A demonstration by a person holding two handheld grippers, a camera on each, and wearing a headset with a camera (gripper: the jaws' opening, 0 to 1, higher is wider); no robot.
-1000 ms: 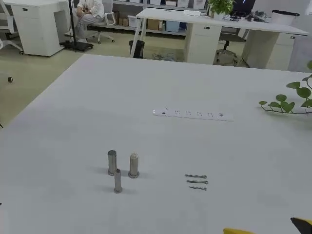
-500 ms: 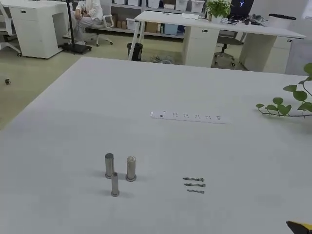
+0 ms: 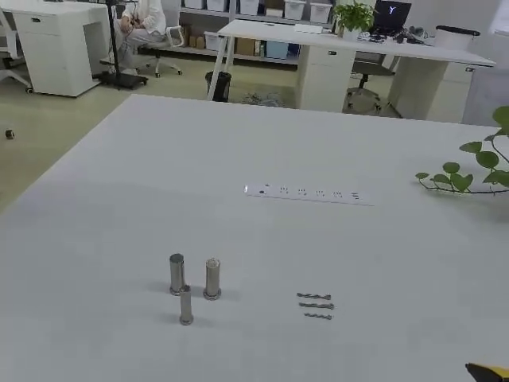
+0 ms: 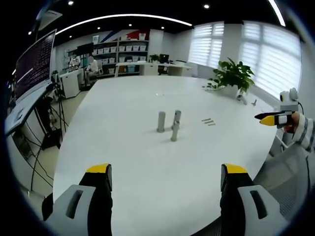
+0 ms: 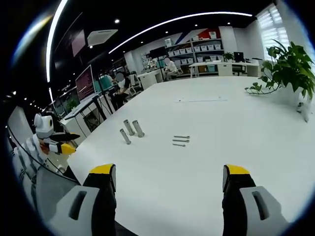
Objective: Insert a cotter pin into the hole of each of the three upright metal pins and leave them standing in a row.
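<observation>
1. Nothing on the table has moved; the headset camera has tipped, and a gripper (image 3: 487,372), near-right of the power strip (image 3: 306,193), has edged back.
2. The three metal pins (image 3: 186,293) stand clustered near-left of that strip; the cotter pins (image 3: 316,305) lie on its near side, untouched.
3. The left gripper (image 4: 166,169) and right gripper (image 5: 167,171) hang spread wide, empty: every insertion remains.
</observation>
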